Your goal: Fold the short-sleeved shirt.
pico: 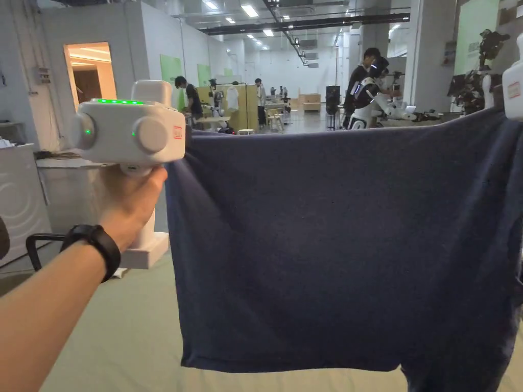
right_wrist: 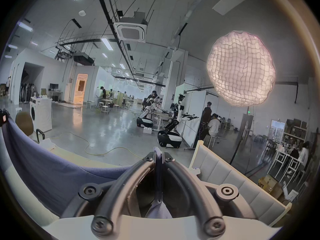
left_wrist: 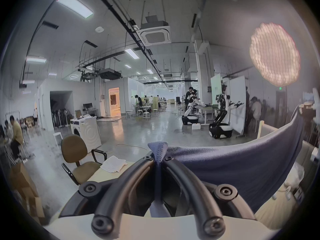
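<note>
Navy-blue short-sleeved cotton shirt (pico: 332, 245) hangs spread in the air above the pale green table (pico: 117, 337), stretched between the white left gripper (left_wrist: 158, 159) and the right gripper (right_wrist: 159, 154), each clamped on a top corner of the cloth.

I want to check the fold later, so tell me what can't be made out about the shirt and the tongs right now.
- Head view: the right tongs are cut off by the right edge; their grip is hidden there.
- Head view: the left tongs' jaw tips hide behind their white housing and the shirt.
- Head view: the shirt's lower right runs past the frame; collar and sleeves can't be told.
- Both gripper views: fisheye blur hides the shirt's lower hem.
</note>
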`<move>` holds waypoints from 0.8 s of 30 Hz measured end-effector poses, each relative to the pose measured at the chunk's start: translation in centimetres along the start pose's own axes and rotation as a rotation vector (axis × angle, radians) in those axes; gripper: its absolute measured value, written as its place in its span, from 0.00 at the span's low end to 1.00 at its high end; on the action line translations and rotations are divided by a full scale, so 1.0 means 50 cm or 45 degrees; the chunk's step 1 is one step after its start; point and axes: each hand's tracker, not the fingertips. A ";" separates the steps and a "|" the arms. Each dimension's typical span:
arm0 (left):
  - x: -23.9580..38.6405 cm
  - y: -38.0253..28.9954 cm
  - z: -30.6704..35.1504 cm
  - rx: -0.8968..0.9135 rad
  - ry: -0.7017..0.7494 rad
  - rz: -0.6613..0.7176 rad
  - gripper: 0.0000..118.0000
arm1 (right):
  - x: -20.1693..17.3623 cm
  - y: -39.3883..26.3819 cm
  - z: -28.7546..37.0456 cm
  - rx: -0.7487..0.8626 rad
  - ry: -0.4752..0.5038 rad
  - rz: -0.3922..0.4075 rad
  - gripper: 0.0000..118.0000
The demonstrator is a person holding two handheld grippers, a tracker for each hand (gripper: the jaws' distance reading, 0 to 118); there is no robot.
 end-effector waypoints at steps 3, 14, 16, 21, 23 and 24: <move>0.010 -0.057 -0.029 -0.052 -0.008 0.010 0.05 | -0.013 -0.045 -0.028 -0.050 0.019 -0.021 0.05; 0.038 -0.431 -0.040 -0.386 -0.148 0.108 0.05 | -0.047 -0.375 -0.003 -0.296 0.170 -0.013 0.05; 0.022 -0.464 0.004 -0.379 -0.177 0.148 0.05 | -0.027 -0.417 0.042 -0.289 0.203 -0.032 0.05; -0.001 -0.587 0.181 -0.371 -0.256 0.187 0.05 | 0.033 -0.562 0.216 -0.341 0.309 -0.119 0.05; -0.006 -0.652 0.259 -0.391 -0.281 0.192 0.05 | 0.054 -0.638 0.297 -0.390 0.316 -0.179 0.05; -0.008 -0.687 0.292 -0.415 -0.284 0.194 0.05 | 0.065 -0.678 0.338 -0.414 0.317 -0.190 0.05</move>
